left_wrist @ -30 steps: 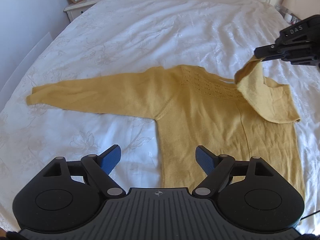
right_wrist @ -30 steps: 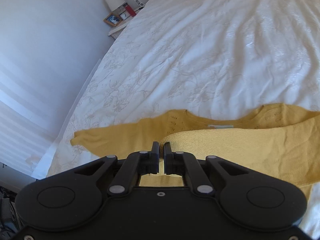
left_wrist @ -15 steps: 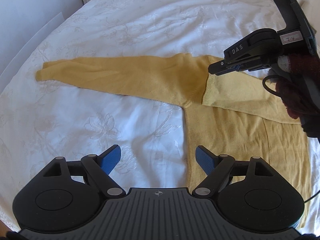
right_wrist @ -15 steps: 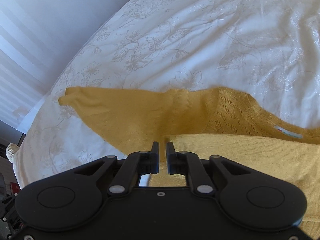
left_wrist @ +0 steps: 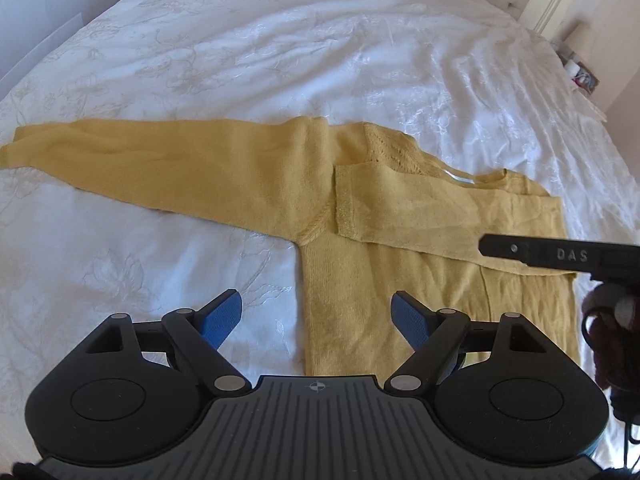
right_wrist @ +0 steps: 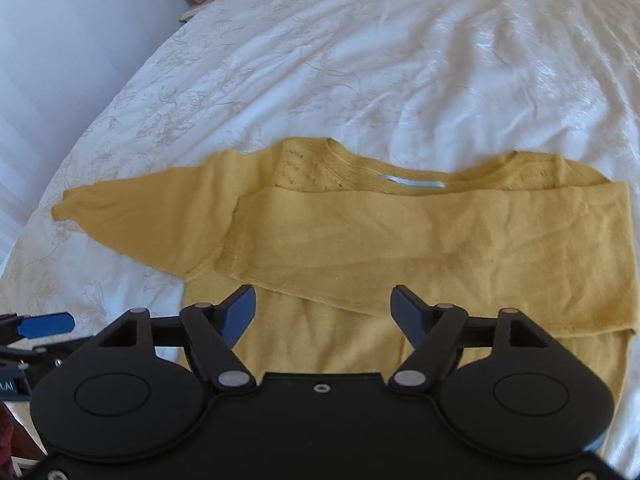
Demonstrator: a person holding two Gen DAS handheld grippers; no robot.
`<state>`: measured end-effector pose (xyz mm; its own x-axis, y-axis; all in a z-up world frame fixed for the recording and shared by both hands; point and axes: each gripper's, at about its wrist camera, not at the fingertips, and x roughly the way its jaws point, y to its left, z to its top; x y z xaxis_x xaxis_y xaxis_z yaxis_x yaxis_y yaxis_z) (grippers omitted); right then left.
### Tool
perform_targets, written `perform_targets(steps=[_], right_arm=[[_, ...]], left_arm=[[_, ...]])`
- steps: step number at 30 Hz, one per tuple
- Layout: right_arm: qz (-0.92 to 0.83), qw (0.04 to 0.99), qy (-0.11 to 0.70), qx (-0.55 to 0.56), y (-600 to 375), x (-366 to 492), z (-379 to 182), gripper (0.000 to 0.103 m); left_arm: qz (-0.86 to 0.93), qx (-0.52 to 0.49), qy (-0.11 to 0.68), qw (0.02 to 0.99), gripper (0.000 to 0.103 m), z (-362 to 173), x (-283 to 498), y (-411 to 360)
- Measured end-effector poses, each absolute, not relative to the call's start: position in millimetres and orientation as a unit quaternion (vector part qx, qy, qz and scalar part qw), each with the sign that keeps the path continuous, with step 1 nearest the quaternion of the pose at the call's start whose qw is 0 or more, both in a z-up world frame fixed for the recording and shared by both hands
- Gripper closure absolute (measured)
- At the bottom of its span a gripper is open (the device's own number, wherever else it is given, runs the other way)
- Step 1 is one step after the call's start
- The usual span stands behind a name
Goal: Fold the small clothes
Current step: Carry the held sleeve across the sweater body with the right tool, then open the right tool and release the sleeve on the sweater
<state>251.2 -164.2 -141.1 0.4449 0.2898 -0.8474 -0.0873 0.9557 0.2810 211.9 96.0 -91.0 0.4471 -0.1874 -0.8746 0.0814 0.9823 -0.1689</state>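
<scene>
A yellow knit sweater (left_wrist: pixel 400 264) is lying flat on the bed (left_wrist: pixel 280 40), its hem toward the bed's near edge and its neckline toward the headboard end. 1 sleeve (right_wrist: pixel 400 240) is lying folded across the chest, its cuff (left_wrist: pixel 344 204) resting near the opposite armpit. The other sleeve (left_wrist: pixel 160 168) is stretching straight out toward the bed's left edge, flat and unfolded.

The left gripper (left_wrist: pixel 316 316) is hovering above the sweater's lower left side with its blue-padded fingers spread wide, gripping nothing. The right gripper (right_wrist: pixel 322 312) is hanging over the lower body of the sweater just below the folded sleeve, its jaws also spread wide and empty.

By my reading, the first sleeve fold is done and the step in hand is the second sleeve. The next move is likely calling for the left gripper to travel out toward the cuff end (left_wrist: pixel 20 146) near the bed's left edge, pinch the single layer of knit without catching the bedcover, then lift and carry it across the chest so it is lying over the first sleeve. The knit looks soft and limp, so a low, steady carry should be keeping the body from dragging out of square.
</scene>
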Motion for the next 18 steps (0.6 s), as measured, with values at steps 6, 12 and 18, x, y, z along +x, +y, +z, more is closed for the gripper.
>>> perform_targets(steps=[6, 12, 18], right_arm=[[0.028, 0.826, 0.547, 0.134, -214.6, 209.2, -156.5, 0.015], [-0.015, 0.82, 0.547, 0.168, -241.7, 181.4, -154.8, 0.005], [-0.026, 0.823, 0.532, 0.197, -243.1, 171.0, -146.6, 0.0]], left_arm=[[-0.097, -0.049, 0.529, 0.842, 0.021, -102.4, 223.5, 82.0], [-0.072, -0.045, 0.521, 0.849, 0.021, -104.4, 227.3, 97.1], [-0.044, -0.041, 0.504, 0.862, 0.021, -103.1, 238.6, 146.9]])
